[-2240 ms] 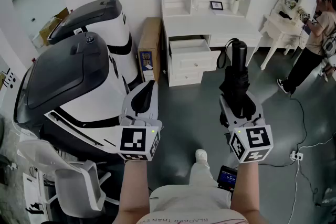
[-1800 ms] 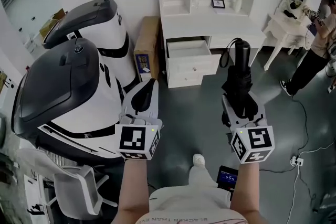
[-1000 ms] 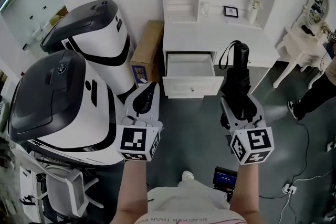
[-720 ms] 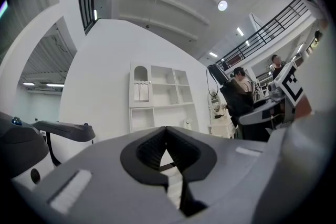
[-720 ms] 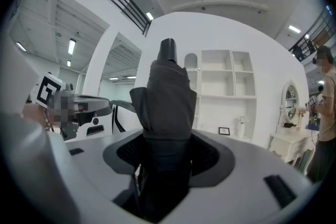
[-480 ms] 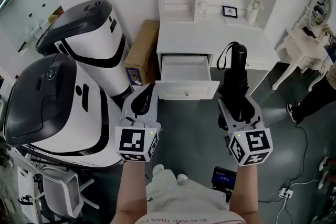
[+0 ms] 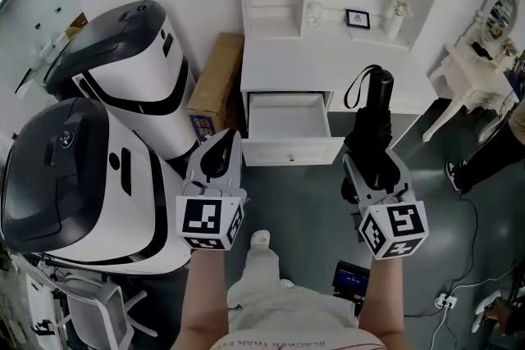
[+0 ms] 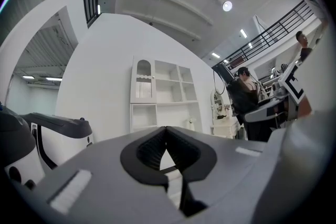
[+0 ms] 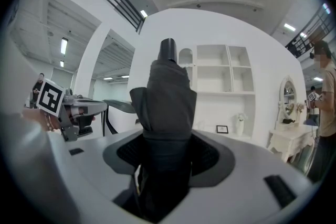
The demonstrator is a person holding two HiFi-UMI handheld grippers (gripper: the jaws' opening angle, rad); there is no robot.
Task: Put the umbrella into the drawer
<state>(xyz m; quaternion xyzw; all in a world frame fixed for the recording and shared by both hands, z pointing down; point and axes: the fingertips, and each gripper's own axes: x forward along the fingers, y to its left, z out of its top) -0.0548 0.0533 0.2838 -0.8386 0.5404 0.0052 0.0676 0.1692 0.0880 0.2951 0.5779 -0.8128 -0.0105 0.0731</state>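
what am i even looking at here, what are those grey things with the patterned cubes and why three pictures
There is no robot here. A person holds a hand tool in each hand: a two-jaw gripper with a marker cube at its back. The head view comes from a camera on the person's head, looking down. The left and right gripper views come from cameras riding on each gripper, looking along its jaws. The right gripper is closed on a folded black umbrella that sticks out past its jaws. The left gripper is shut and holds nothing. Ahead stands a white desk with its drawer pulled open. Two large black-and-white machines stand to the left.
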